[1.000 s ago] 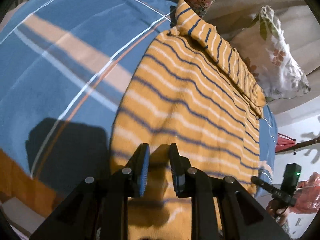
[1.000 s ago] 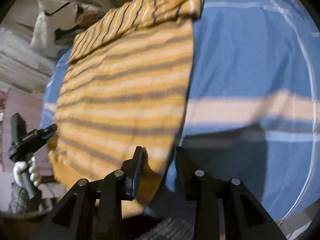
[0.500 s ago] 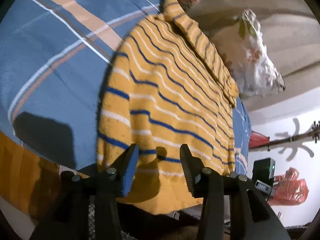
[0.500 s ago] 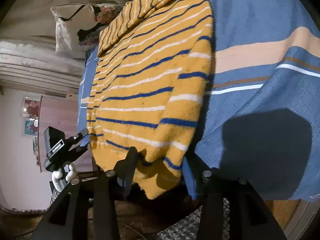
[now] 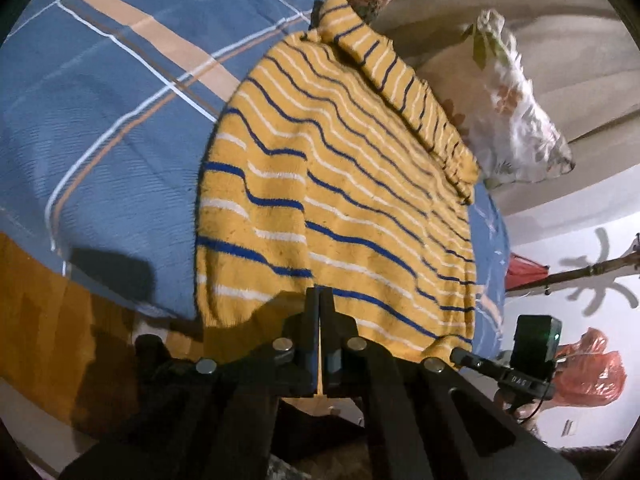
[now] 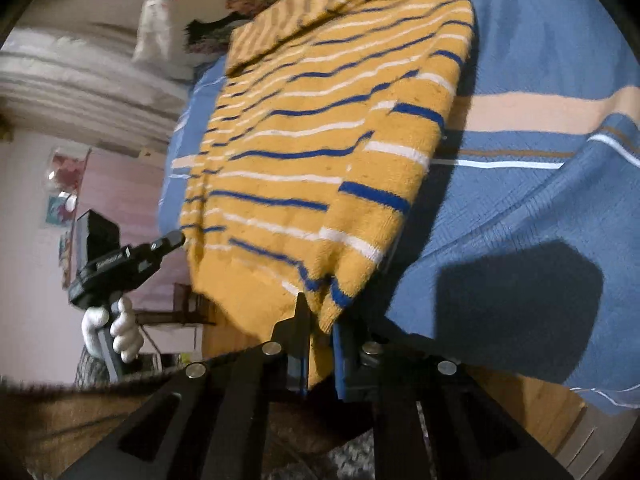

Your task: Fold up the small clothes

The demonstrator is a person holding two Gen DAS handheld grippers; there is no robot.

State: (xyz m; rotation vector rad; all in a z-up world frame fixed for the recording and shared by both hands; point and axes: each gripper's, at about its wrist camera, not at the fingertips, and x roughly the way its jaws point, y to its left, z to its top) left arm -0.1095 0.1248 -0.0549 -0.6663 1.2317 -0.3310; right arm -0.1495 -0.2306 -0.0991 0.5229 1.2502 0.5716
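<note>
A small yellow knitted sweater (image 5: pixel 344 184) with blue and white stripes lies flat on the blue plaid bedspread (image 5: pixel 104 128), its bottom hem at the bed's near edge. It also shows in the right wrist view (image 6: pixel 320 152). My left gripper (image 5: pixel 320 300) is shut on the hem near one bottom corner. My right gripper (image 6: pixel 320 320) is shut on the hem near the other bottom corner, with fabric between the jaws. Each gripper appears in the other's view: the right one (image 5: pixel 516 364) and the left one (image 6: pixel 120 256).
A floral pillow (image 5: pixel 516 128) lies beyond the sweater at the head of the bed, also in the right wrist view (image 6: pixel 180 20). The wooden bed frame (image 5: pixel 36 312) runs below the bedspread's edge. A red plastic bag (image 5: pixel 592 376) sits on the right.
Both grippers were open over the sweater's hem. They have come down to the bed's edge and closed on the hem's two corners.
</note>
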